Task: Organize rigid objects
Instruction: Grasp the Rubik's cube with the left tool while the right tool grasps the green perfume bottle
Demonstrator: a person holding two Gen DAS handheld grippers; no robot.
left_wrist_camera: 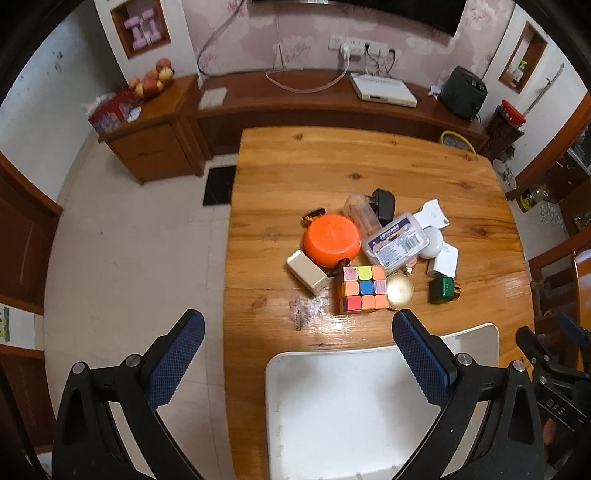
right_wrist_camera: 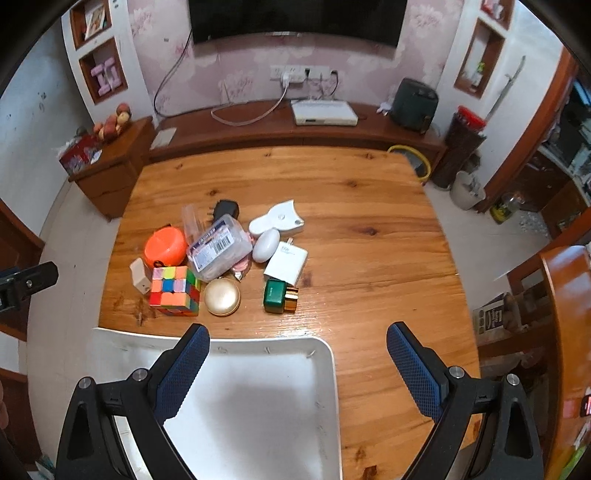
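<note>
On the wooden table, a cluster including a colour cube, gold disc and green bottle lies beyond the white tray. Both my left gripper and right gripper stand wide apart, empty. Only my right view shows the television fully.
</note>
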